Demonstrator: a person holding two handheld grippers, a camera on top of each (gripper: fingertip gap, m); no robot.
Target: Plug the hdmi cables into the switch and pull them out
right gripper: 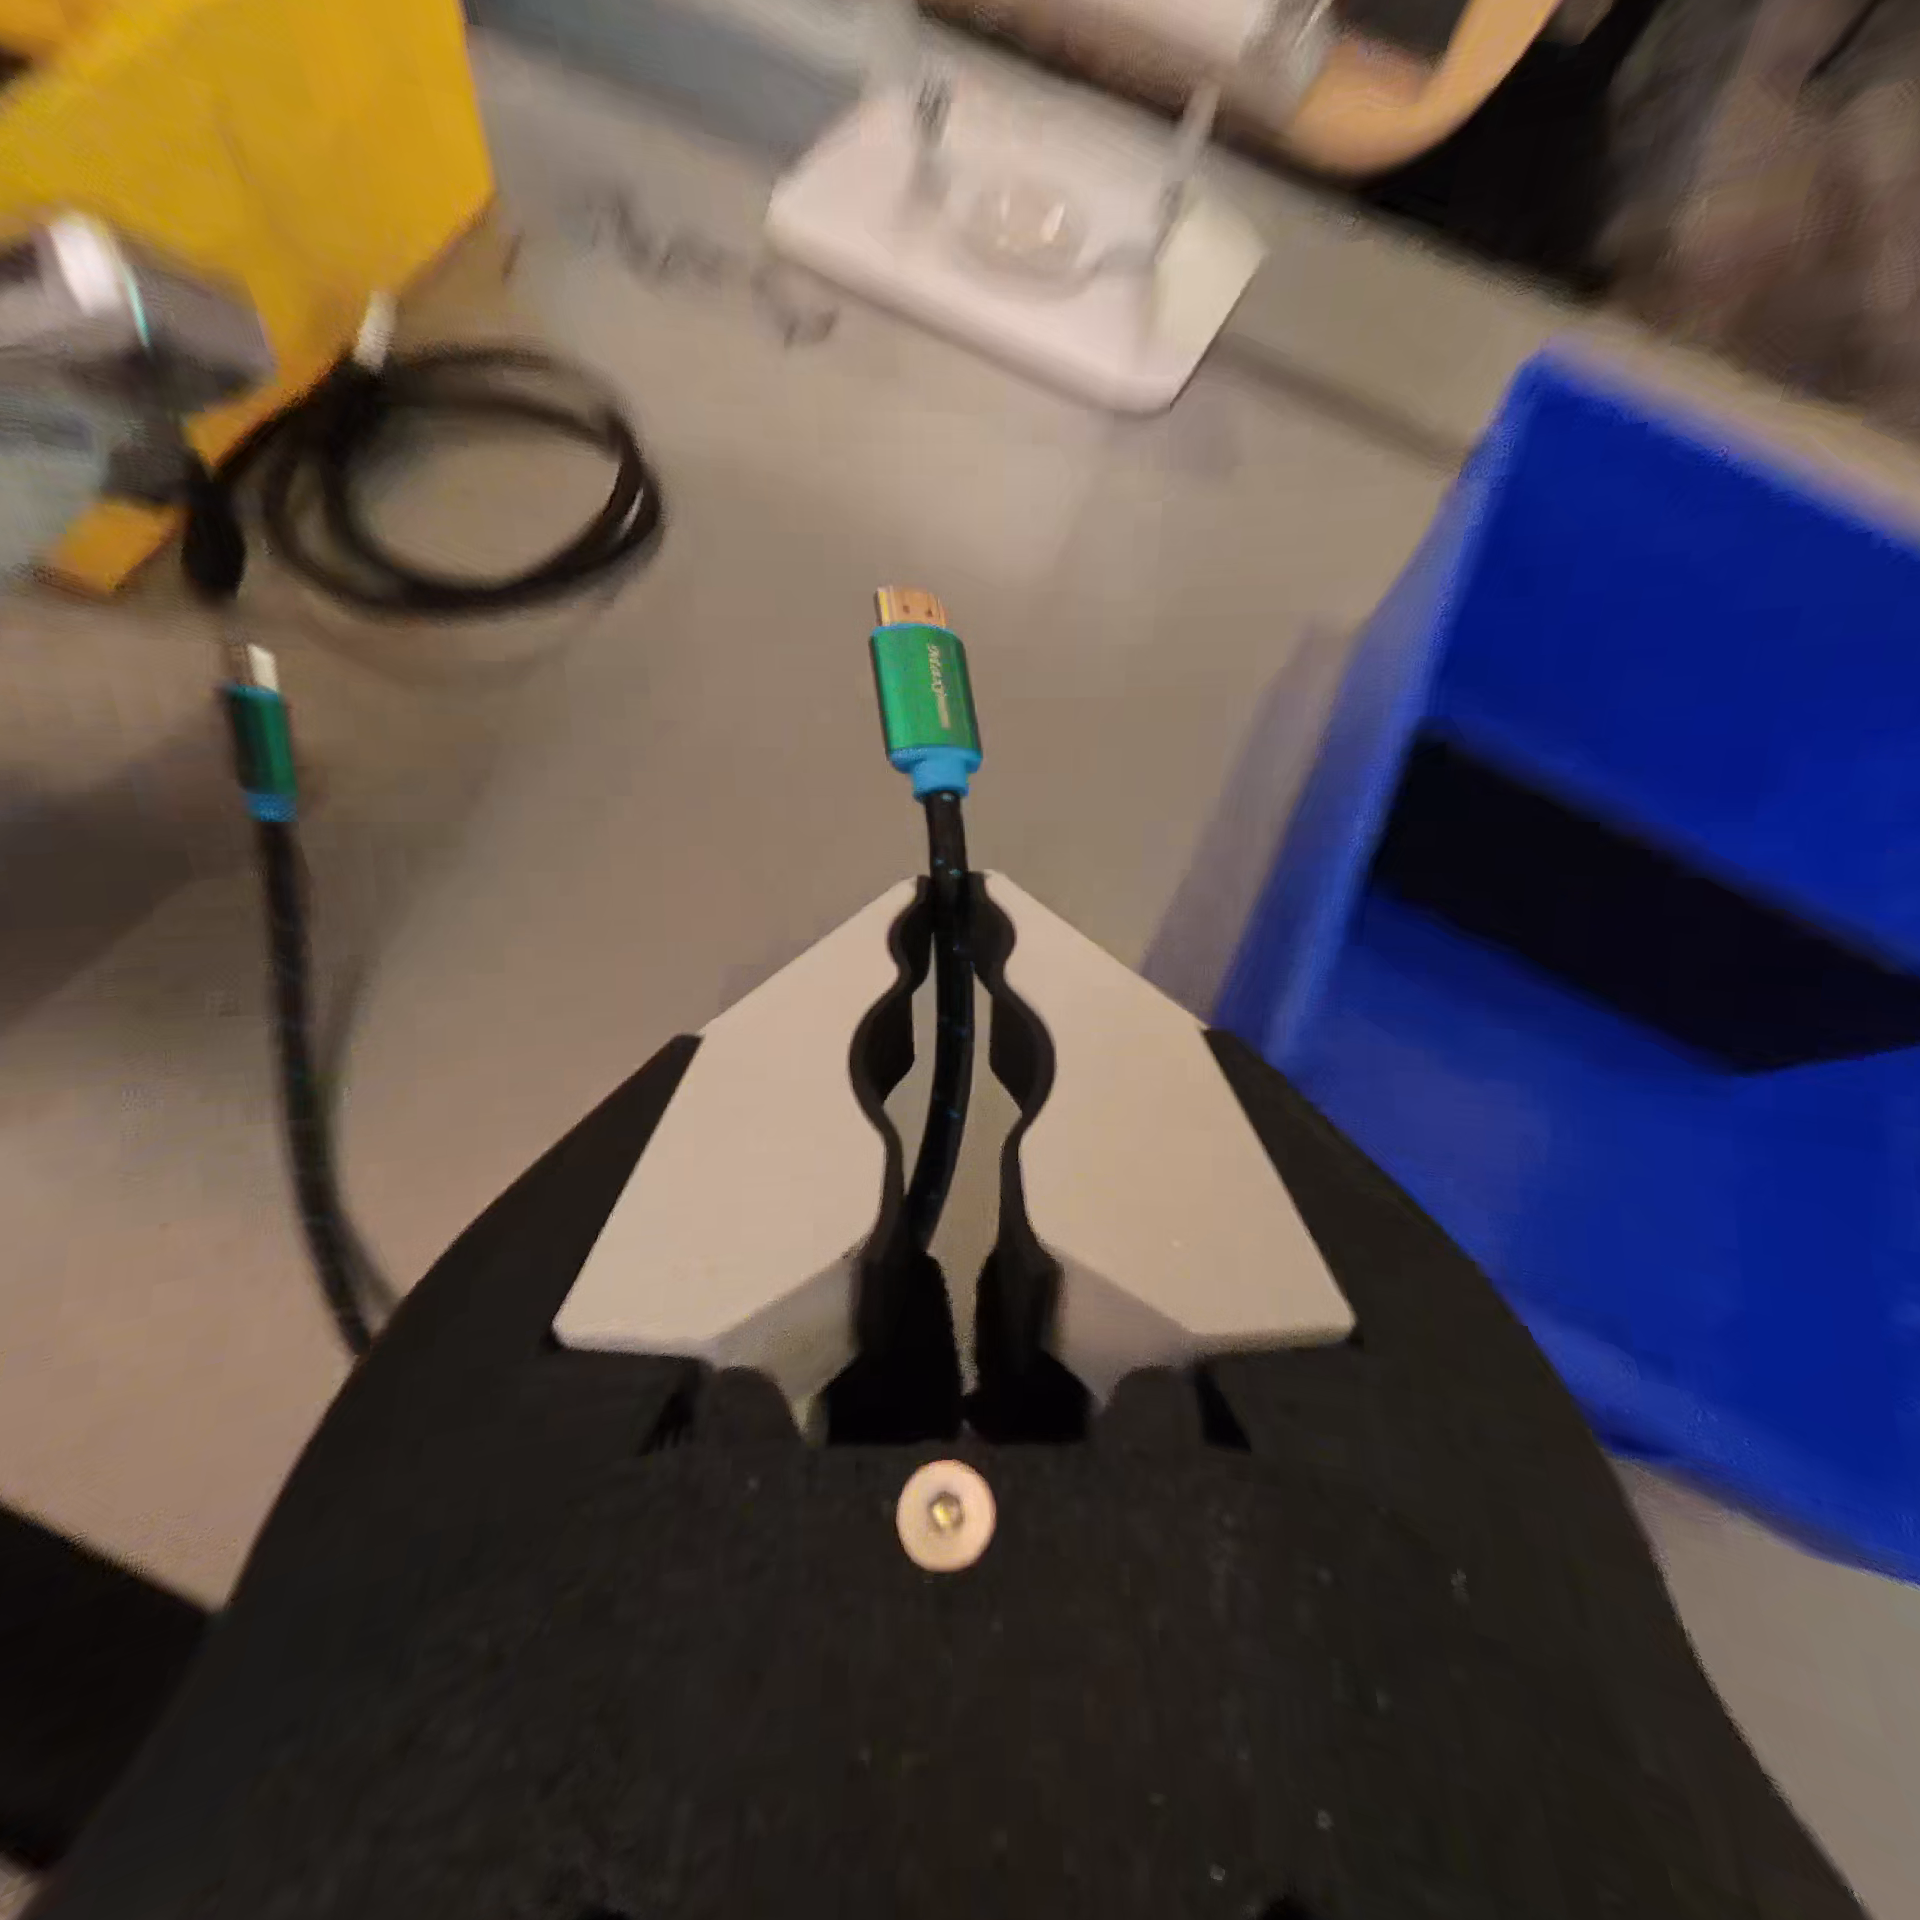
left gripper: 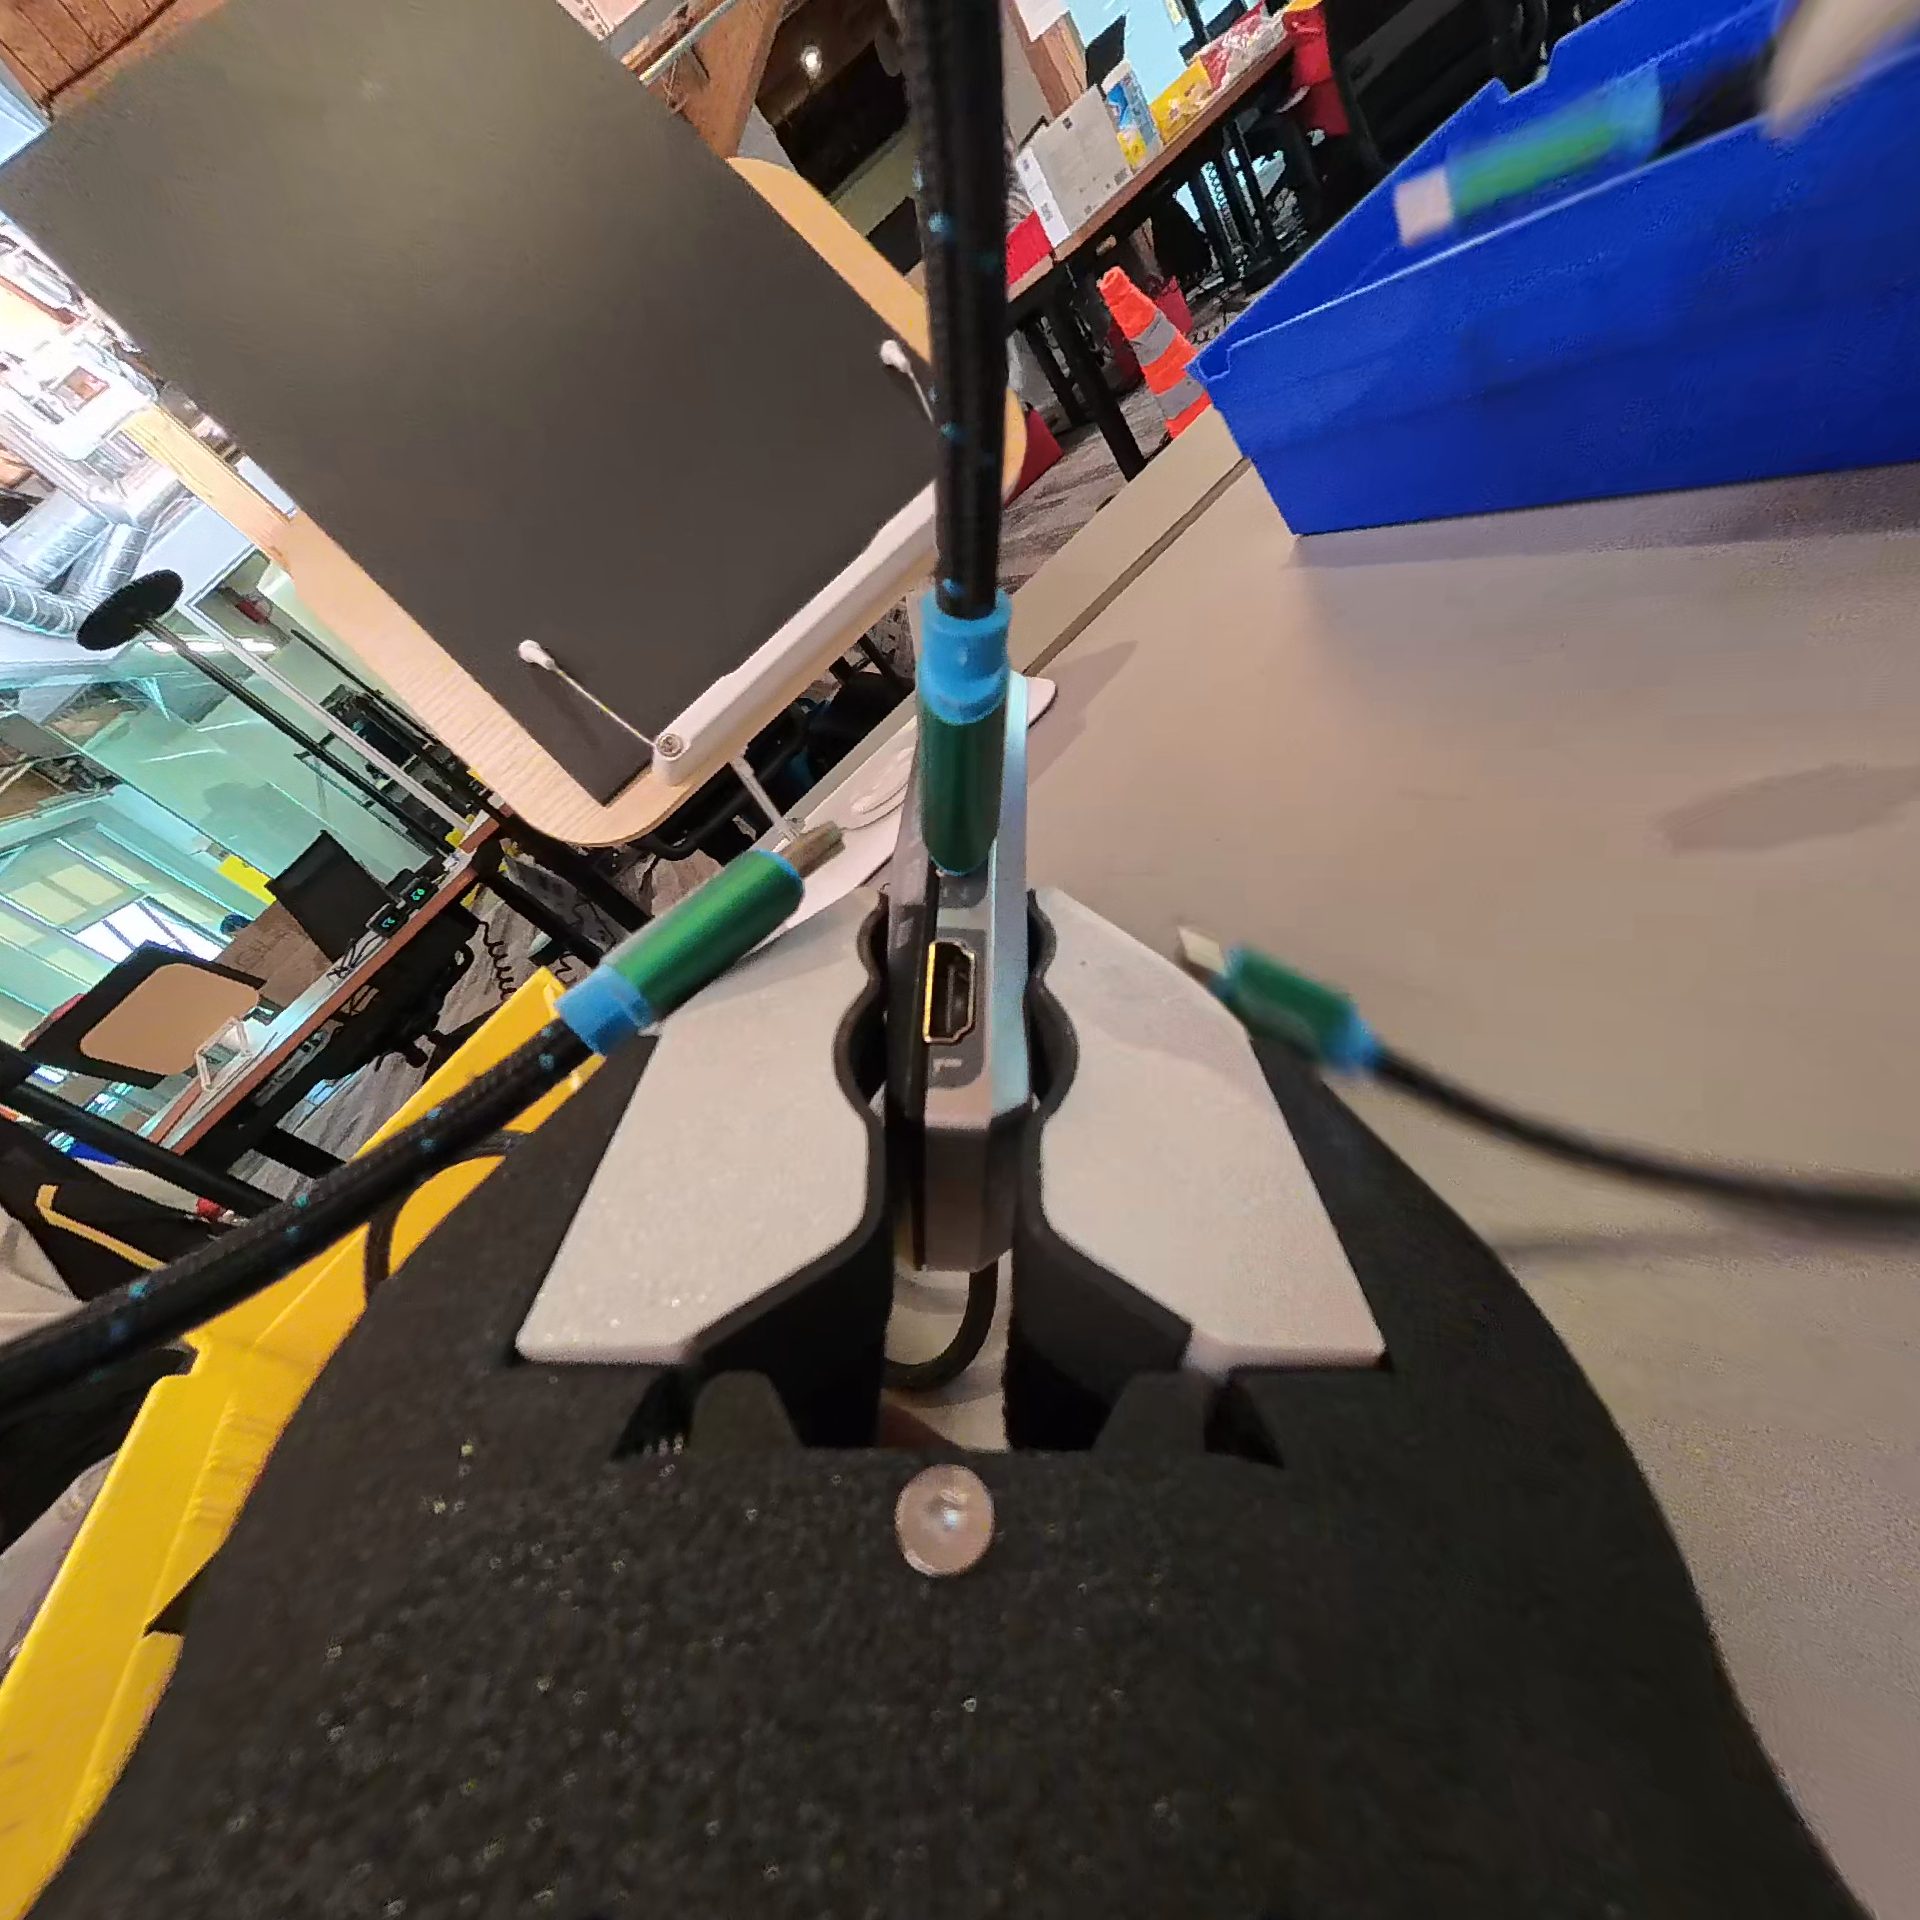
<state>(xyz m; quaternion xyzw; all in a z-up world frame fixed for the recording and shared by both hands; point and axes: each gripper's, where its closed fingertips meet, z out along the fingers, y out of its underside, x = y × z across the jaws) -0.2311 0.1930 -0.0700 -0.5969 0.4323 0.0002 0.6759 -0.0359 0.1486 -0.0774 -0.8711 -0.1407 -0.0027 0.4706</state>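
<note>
The left tongs clamp a grey HDMI switch on edge above the grey worktop; one green-plugged cable sits in its upper port, the nearer port empty. The right tongs pinch a braided cable, its green plug free beyond the tips. A blue bin stands right.

I'm looking out over a workshop or lab floor here, big and open. Past the far edge of my grey tabletop I see long workbenches stacked with cardboard boxes, and orange traffic cones standing on the carpet beneath. Blue storage bin at the right edge, yellow bin at the left, more desks with equipment beyond it, glass partitions behind.
</note>
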